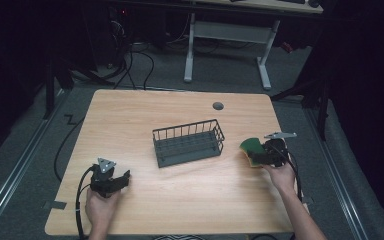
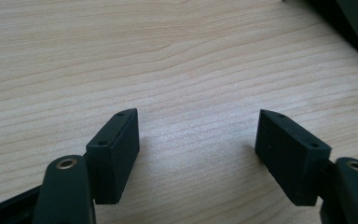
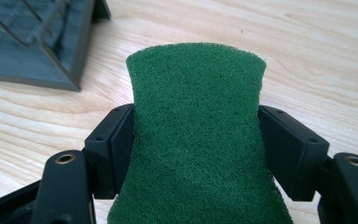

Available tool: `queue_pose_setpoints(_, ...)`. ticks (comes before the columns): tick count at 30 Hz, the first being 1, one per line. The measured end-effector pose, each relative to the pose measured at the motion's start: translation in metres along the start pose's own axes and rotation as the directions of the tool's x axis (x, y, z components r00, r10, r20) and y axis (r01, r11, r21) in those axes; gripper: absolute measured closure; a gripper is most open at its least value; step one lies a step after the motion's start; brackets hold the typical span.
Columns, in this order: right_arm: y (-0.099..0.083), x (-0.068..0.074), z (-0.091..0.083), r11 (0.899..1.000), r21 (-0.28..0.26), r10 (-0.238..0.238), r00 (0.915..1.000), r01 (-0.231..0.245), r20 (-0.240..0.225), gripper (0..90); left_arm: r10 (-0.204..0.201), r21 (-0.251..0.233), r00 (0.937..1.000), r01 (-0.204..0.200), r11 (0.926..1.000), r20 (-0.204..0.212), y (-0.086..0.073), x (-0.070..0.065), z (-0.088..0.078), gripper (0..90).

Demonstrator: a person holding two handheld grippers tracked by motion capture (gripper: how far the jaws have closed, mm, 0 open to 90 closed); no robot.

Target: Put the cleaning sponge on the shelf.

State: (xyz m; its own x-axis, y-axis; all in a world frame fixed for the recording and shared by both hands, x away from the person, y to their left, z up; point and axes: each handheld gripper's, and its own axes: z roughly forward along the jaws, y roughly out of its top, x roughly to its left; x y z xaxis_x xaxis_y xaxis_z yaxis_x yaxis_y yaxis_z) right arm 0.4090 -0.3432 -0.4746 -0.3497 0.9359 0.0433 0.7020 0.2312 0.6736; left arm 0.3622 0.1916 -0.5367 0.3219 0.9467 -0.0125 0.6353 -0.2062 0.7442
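A green-and-yellow sponge (image 1: 251, 149) sits in my right gripper (image 1: 260, 155), just right of the dark wire basket (image 1: 188, 142) at the table's middle. In the right gripper view the sponge's green scouring face (image 3: 196, 135) bulges between the two jaws, pinched in at its sides, with my right gripper (image 3: 196, 149) shut on it. The basket's corner (image 3: 37, 42) lies ahead to the left. My left gripper (image 1: 120, 181) rests near the front left of the table. In its own view the left gripper (image 2: 196, 140) is open over bare wood.
The wooden table (image 1: 130, 120) has a round grey cable grommet (image 1: 218, 106) near its far edge. A white-legged desk (image 1: 230, 45) and cables stand on the floor beyond. Black cables trail from both grippers toward the front edge.
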Motion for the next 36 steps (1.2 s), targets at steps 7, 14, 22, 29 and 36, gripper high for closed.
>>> queue_pose_setpoints(7, 0.007, -0.001, -0.012, 1.000, 0.002, -0.018, 0.9996, 0.018, -0.022, 30.8, 0.000, 0.000, 1.0000, 0.000, 1.0000, 0.000, 0.000, 0.000, 0.000, 30.7)
queue_pose_setpoints(14, 0.018, 0.000, -0.027, 0.999, -0.033, -0.034, 0.9980, 0.033, -0.053, 30.8, 0.000, 0.000, 1.0000, 0.000, 1.0000, -0.001, 0.000, 0.000, 0.000, 30.7)
queue_pose_setpoints(22, 0.033, 0.003, -0.039, 0.996, -0.053, -0.075, 0.9954, 0.072, -0.060, 30.8, -0.001, 0.000, 1.0000, 0.001, 1.0000, -0.002, 0.000, 0.000, 0.000, 30.7)
queue_pose_setpoints(29, 0.057, 0.014, -0.041, 0.991, -0.069, -0.120, 0.9894, 0.114, -0.083, 30.8, -0.001, 0.000, 1.0000, 0.001, 1.0000, -0.003, 0.000, 0.000, 0.000, 30.7)
queue_pose_setpoints(36, 0.081, 0.029, -0.037, 0.983, -0.082, -0.174, 0.9785, 0.166, -0.111, 30.8, -0.001, 0.000, 1.0000, 0.001, 1.0000, -0.003, 0.000, 0.000, 0.000, 30.7)
